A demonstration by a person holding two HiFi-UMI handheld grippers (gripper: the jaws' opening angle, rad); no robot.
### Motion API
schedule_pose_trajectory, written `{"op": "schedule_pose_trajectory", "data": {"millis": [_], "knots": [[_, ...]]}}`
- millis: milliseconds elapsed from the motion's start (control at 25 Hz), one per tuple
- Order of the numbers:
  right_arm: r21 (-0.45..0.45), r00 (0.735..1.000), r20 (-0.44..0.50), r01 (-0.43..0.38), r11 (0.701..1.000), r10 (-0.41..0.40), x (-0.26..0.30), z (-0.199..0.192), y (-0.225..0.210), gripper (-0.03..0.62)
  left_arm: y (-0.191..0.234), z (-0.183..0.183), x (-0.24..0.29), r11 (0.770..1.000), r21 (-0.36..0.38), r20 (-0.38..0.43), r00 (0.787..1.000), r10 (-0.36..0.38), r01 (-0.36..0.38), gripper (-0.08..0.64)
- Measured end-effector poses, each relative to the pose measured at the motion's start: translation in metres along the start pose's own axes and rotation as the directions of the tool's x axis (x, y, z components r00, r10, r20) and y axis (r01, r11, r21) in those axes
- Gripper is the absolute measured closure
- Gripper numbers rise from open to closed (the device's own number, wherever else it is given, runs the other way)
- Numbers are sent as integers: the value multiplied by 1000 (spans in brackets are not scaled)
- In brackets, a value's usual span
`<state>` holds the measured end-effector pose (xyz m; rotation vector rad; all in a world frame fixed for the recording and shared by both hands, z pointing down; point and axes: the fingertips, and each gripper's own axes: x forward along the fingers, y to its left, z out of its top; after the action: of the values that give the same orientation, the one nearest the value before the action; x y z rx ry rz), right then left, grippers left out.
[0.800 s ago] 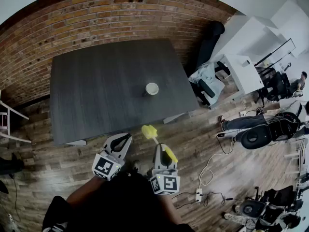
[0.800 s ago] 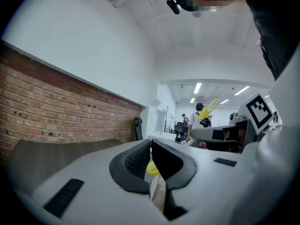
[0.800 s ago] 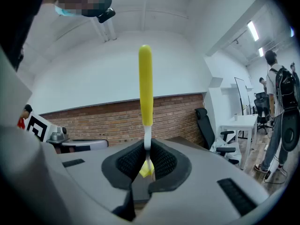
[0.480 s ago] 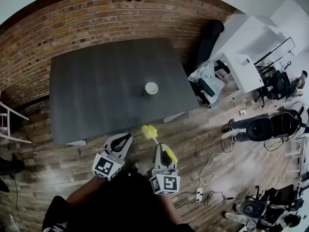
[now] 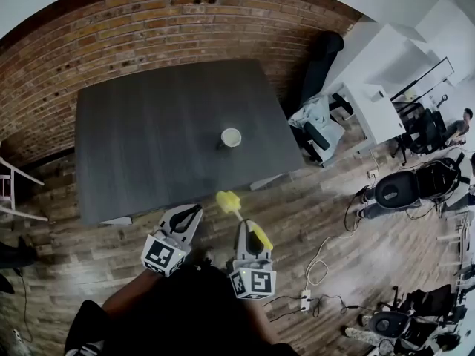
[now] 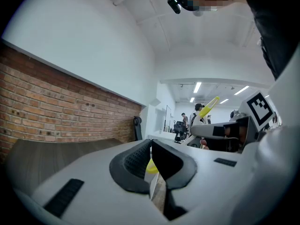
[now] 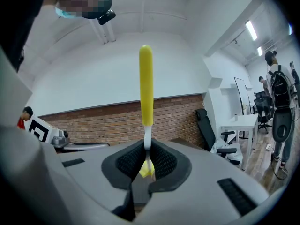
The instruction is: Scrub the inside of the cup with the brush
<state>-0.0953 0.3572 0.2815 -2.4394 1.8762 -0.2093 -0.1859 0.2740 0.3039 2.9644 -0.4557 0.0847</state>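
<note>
Cup (image 5: 231, 136) stands upright with its mouth up on the dark table (image 5: 148, 139), a little right of the middle and well apart from both grippers. Nothing touches it, so the scrubbing is not yet under way.

Both grippers hang short of the table's near edge, over the wood floor (image 5: 312, 221), pointing level toward the table. The right gripper (image 5: 247, 227) is clenched on the brush (image 5: 228, 201). Its pads pinch the thin white neck, the yellow head sticks out ahead of the jaws and the yellow handle rises behind them. That grip looks chosen so the head leads and can go down into the cup first, with the short neck giving firm control.

The left gripper (image 5: 191, 212) is just beside it, with its jaws pressed together on nothing. The yellow seen past them in the left gripper view is only the brush head beyond. It probably waits to steady the cup, and would have to open for that.

By count there is one cup, one brush, one table and two grippers, one of them loaded and one empty.
</note>
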Motion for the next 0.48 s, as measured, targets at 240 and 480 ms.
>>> {"op": "schedule_pose_trajectory", "data": {"millis": [240, 480], "knots": [[-3, 1000, 3, -11, 1000, 11, -2, 4, -11, 545, -7, -5, 7, 1000, -7, -10, 1000, 16, -16, 518], [2, 999, 2, -35, 999, 35, -7, 5, -28, 545, -21, -12, 18, 999, -6, -14, 999, 32, -32, 518]]}}
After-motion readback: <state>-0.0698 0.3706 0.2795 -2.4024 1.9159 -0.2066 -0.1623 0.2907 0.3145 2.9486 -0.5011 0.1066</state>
